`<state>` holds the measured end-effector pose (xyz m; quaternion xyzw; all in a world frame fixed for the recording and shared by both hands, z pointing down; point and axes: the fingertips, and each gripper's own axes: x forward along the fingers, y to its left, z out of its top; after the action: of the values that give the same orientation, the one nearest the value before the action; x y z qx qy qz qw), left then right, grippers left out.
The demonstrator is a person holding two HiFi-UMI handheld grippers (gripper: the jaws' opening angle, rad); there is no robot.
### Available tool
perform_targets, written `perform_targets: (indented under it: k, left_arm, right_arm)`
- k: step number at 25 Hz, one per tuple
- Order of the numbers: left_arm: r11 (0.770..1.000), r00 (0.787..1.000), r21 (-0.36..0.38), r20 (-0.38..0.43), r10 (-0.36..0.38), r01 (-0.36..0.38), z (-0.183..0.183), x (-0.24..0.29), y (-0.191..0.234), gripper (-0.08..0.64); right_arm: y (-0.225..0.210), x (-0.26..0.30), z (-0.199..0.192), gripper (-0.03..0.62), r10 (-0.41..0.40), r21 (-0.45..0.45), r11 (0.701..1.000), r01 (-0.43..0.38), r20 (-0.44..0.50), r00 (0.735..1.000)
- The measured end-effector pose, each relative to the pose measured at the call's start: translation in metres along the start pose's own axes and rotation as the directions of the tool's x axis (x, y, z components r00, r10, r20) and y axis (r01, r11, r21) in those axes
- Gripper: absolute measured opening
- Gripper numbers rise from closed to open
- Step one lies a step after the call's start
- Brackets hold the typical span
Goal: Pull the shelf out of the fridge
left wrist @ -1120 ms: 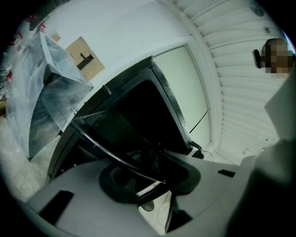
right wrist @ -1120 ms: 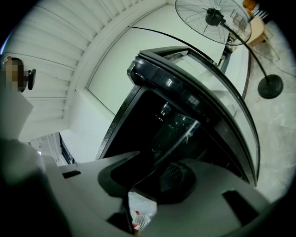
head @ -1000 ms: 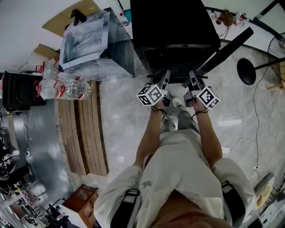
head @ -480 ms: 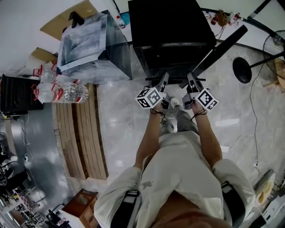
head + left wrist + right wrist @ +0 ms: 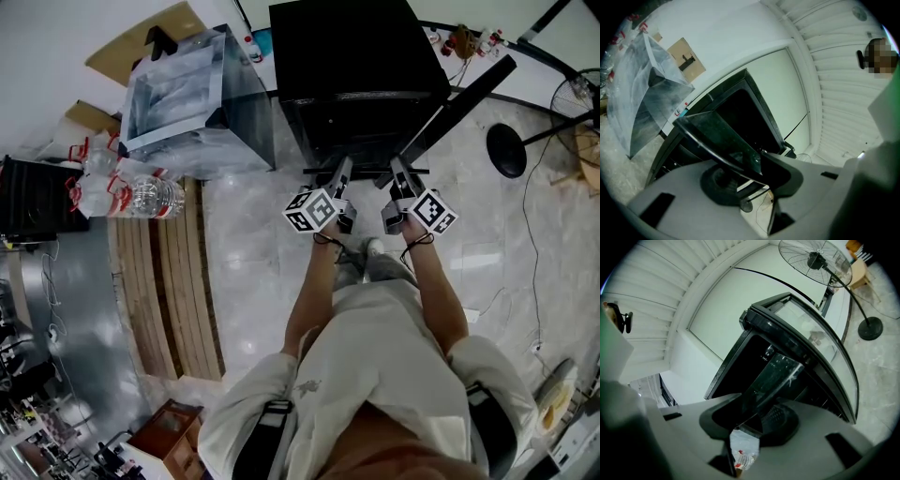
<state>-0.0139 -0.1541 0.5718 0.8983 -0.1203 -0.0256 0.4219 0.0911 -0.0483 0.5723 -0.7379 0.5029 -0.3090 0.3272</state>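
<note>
Fingers (image 5: 684,197) of the left gripper (image 5: 745,169) were clamped shut on the front edge of the glass shelf (image 5: 717,136), and the right gripper (image 5: 757,416) was closed the same way on the shelf (image 5: 780,371) further along that edge, as a person stood facing the black fridge (image 5: 356,66). From the head view, the left gripper (image 5: 341,172) and the right gripper (image 5: 397,171) were held side by side and roughly level at the fridge's mouth. The shelf's front edge (image 5: 367,170) showed as a thin dark line between them, just outside the cabinet, while the rest of the pane lay inside in the dark. The fridge door (image 5: 459,98) stood swung open on the person's right. The work appeared to be in the pulling step, with the hold taken and most of the shelf apparently not yet drawn out. The next move would likely call for both hands to draw back toward the body together and at one height. An uneven pull could skew the glass and jam it against the fridge walls. The person would probably also need to step back, since the feet (image 5: 367,251) stood close to the cabinet. The right arm had to stay clear of the open door.
</note>
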Motion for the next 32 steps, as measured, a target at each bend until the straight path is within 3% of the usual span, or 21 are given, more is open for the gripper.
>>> perform_targets:
  k: [10, 32]
  left_arm:
    - [1.000, 0.999, 0.003, 0.011, 0.031, -0.031, -0.011, -0.014, -0.011, 0.135]
    - [0.996, 0.989, 0.031, 0.129, 0.079, -0.083, -0.022, -0.051, -0.059, 0.127]
  right_arm:
    - [0.001, -0.015, -0.003, 0.094, 0.033, 0.028, 0.999, -0.032, -0.043, 0.999]
    - [0.022, -0.056, 0.009, 0.081, 0.171, 0.065, 0.984, -0.166, -0.081, 0.982]
